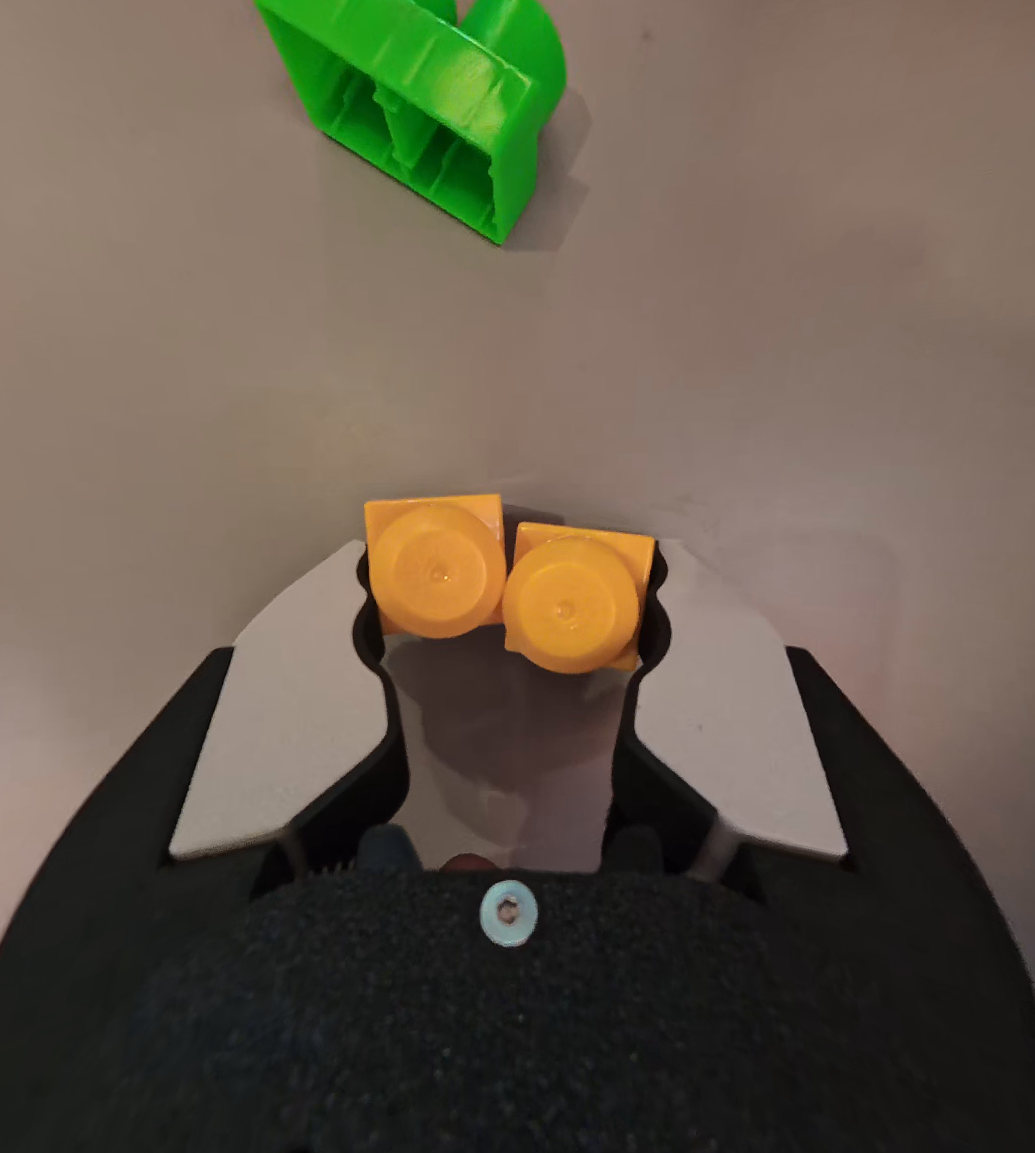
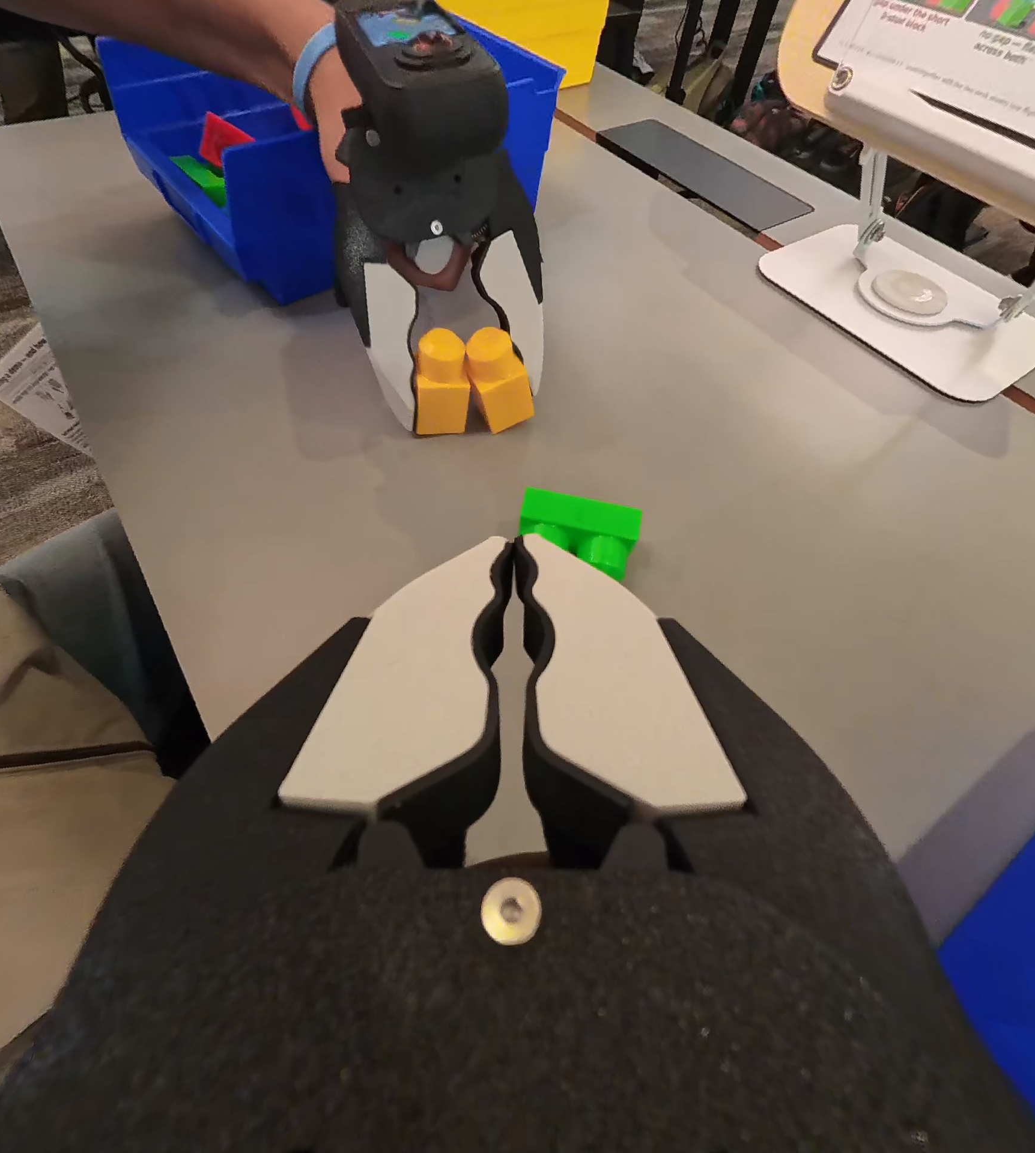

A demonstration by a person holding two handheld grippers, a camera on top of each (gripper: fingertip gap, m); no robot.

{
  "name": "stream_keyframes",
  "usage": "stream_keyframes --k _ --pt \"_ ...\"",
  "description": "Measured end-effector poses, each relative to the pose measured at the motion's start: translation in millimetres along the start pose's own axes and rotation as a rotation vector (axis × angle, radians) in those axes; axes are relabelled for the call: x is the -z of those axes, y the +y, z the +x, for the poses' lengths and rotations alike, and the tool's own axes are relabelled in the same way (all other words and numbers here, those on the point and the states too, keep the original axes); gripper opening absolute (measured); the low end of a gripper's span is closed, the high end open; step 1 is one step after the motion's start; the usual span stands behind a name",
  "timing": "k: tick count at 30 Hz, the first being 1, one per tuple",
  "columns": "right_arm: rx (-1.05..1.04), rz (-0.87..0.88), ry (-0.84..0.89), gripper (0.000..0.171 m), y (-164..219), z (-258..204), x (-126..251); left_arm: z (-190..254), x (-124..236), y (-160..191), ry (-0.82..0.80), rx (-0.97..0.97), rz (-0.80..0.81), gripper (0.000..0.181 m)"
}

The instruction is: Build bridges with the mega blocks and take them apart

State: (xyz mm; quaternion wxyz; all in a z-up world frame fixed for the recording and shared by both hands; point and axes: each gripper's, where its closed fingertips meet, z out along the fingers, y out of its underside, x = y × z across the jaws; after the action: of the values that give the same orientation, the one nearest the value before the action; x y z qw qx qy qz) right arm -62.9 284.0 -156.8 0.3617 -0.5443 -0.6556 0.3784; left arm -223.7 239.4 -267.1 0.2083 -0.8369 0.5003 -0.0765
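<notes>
My left gripper (image 1: pixel 507 589) is shut on two small orange one-stud blocks (image 1: pixel 437 571), squeezed side by side between its jaws, the right one (image 1: pixel 574 602) tilted. In the right wrist view the same gripper (image 2: pixel 471 399) points down and holds the orange blocks (image 2: pixel 471 387) at the grey table (image 2: pixel 752 530). A green two-stud block (image 1: pixel 440 118) lies on its side on the table beyond them; it also shows in the right wrist view (image 2: pixel 583 527). My right gripper (image 2: pixel 513 549) is shut and empty, its tips just in front of the green block.
A blue bin (image 2: pixel 265 187) with red and green blocks stands at the table's far left, behind the left gripper. A yellow bin (image 2: pixel 539 31) is behind it. A white stand with an instruction board (image 2: pixel 914 299) is at the right. A paper sheet (image 2: pixel 34 393) lies on the floor. Left tips to right tips: about 20 cm.
</notes>
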Motion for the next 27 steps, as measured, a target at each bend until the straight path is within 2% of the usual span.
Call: stream_keyframes --k 5,11,15,21,27 --pt "0.034 -0.011 -0.006 0.000 1.1 -5.1 0.5 7.0 -2.5 -6.8 -0.040 0.095 -0.010 0.081" --pt "0.031 0.043 -0.037 0.000 -3.0 -11.0 15.5 17.1 -6.2 -15.8 -0.177 0.265 -0.019 0.081" --pt "0.028 0.080 -0.059 0.000 -7.3 -12.4 26.6 29.9 -5.4 -17.5 -0.253 0.464 -0.031 0.081" --pt "0.028 0.123 -0.081 0.000 -11.8 -13.4 39.1 30.8 -1.1 -12.2 -0.486 0.771 -0.059 0.081" --pt "0.040 0.149 -0.087 0.000 -18.2 -17.0 46.8 37.4 0.9 -5.7 -0.584 0.946 -0.011 0.082"
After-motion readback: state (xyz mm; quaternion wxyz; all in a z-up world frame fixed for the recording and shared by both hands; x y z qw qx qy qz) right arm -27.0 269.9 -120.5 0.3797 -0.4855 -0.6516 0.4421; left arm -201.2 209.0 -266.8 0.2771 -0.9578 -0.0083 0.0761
